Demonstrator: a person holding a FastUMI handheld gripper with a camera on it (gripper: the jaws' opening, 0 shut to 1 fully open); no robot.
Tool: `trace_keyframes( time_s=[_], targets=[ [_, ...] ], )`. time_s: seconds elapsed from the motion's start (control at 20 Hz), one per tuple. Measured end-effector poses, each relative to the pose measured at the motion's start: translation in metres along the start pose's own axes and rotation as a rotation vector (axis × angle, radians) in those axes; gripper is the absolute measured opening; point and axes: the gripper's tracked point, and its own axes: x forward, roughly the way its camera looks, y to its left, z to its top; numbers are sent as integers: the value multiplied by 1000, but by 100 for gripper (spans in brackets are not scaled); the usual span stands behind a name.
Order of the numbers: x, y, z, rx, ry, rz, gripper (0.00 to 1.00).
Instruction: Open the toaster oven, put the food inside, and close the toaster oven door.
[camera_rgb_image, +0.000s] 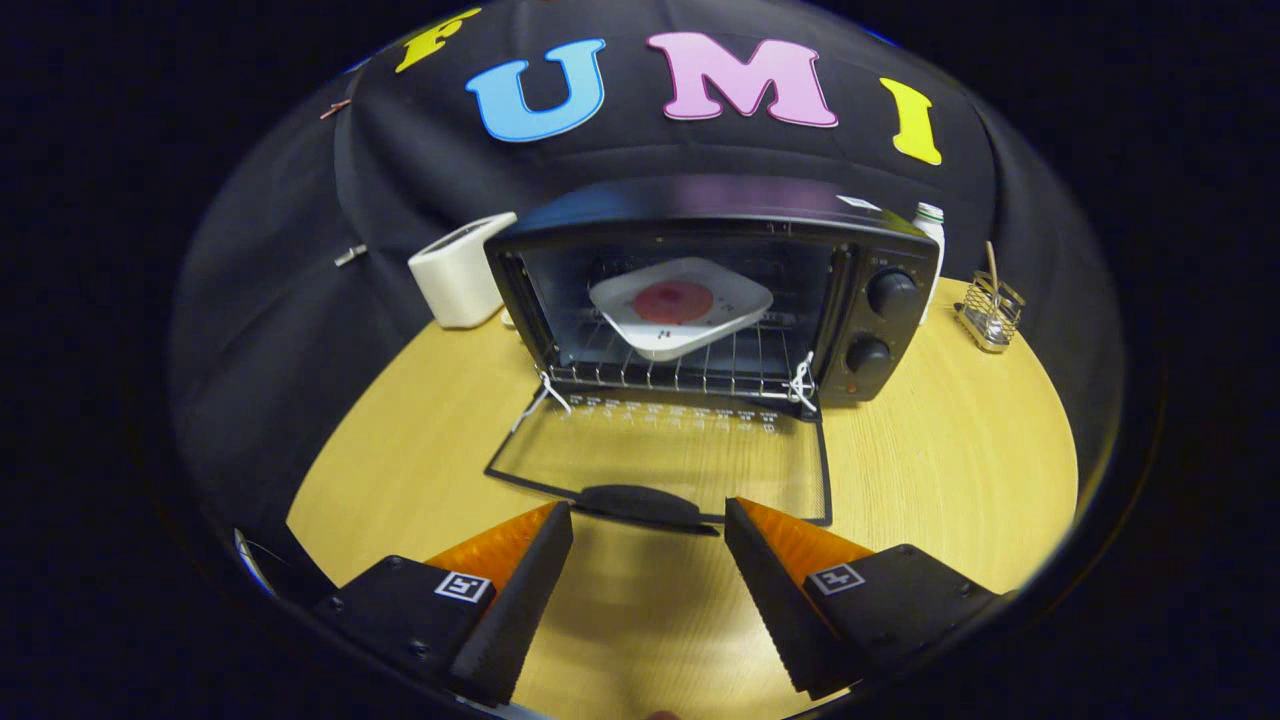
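A black toaster oven stands on the round wooden table with its glass door folded down flat toward me. Inside, on the wire rack, rests a white square plate carrying a round reddish piece of food. The door's dark handle lies just ahead of my fingertips. My gripper is open, its fingers spread wide on either side of the handle and holding nothing.
A white boxy appliance sits left of the oven. Behind the oven's right corner stands a white bottle. A small wire holder with a stick is at the table's right. Two knobs are on the oven's right panel.
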Motion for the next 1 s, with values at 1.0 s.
trace_keyframes(
  time_s=[1.0],
  targets=[
    [59,-17,-47,40,188,-162,99]
  ],
)
